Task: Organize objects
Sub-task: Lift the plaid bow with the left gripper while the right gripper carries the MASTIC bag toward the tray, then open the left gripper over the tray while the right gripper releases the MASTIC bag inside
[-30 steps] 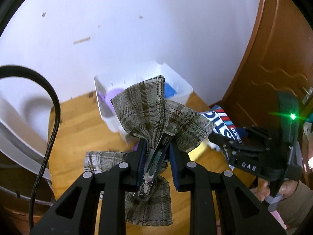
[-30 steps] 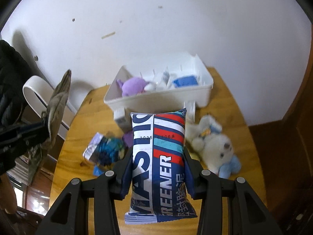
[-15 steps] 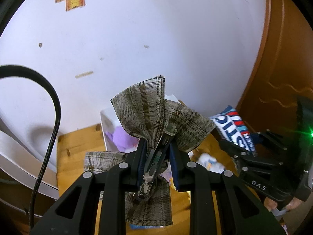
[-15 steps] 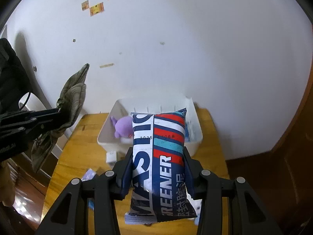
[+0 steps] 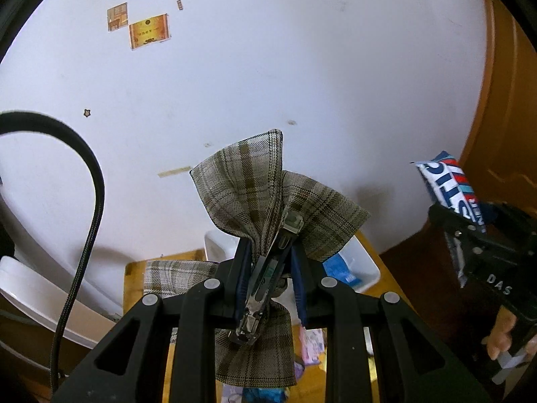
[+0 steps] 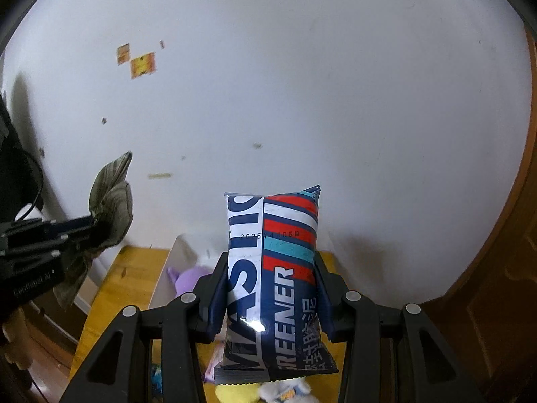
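1. Plaid bow hair clip [image 5: 268, 208], brown-green checked cloth with a metal spring clip down its middle, pinched in the left gripper [image 5: 270, 278]; jaws pressed tight on the clip's metal spine, cloth lobes fanning out above and below the fingers.
2. Held up in the air before the white wall [image 5: 268, 67], above the wooden table [image 5: 134, 288]; also seen from the right wrist view at the left edge [image 6: 112, 201], sticking up from the left gripper [image 6: 90, 228].
3. Snack packet [image 6: 273, 278], blue, white, red and teal stripes with large lettering, clamped upright by its sides between the right gripper's [image 6: 268, 288] fingers; jaws part-way apart, closed on the packet's width.
4. Same packet and right gripper [image 5: 470, 221] at the right edge of the left wrist view, packet [image 5: 446, 184] poking up; part of a hand [image 5: 500, 339] gripping the handle below.
5. White bin [image 5: 365, 265] on the table under both grippers, against the wall; purple plush toy [image 6: 189, 277] inside it, plus something blue [image 5: 339, 268].
6. Small items on the table nearer the cameras, mostly hidden behind the fingers; not identifiable.
7. Black cable [image 5: 90, 208] looping at left; brown wooden door [image 5: 503, 117] at right.
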Demonstrator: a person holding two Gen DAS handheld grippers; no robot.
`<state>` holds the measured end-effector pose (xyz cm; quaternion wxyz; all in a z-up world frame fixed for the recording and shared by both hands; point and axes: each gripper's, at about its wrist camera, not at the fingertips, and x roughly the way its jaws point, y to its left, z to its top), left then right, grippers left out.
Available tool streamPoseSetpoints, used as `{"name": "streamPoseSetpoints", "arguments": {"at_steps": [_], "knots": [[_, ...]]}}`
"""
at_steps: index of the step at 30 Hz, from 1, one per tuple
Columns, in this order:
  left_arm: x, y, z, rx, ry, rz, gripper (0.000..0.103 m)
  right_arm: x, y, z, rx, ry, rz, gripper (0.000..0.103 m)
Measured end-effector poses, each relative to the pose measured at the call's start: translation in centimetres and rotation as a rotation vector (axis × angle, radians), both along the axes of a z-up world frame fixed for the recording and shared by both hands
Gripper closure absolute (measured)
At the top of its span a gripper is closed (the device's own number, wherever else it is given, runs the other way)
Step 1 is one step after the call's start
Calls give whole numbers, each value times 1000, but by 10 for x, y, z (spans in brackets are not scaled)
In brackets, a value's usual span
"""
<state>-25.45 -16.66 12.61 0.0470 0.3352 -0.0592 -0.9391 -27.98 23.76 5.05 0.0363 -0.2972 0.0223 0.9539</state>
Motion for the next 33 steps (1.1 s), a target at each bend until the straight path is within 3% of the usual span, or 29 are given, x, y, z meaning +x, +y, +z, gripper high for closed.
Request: {"name": "streamPoseSetpoints", "arguments": {"at_steps": [5,10,21,31,33], "knots": [[-34,-15,-2,8,-18,53,78,-24,2,15,-7,-10,-17,58],[-70,-32,-20,30,-58,89,78,-63,6,4,33,-22,-44,58],[-130,-63,-88,93,-133,160,77,-131,-2,-56,30,-160,-38,58],[-157,-82,-130,69,-157,203,74,-167,0,-107,21,-254,-39,58],[-164,-89,-136,77,-178,202,66,-173,-1,-116,20,-271,-32,57]]}}
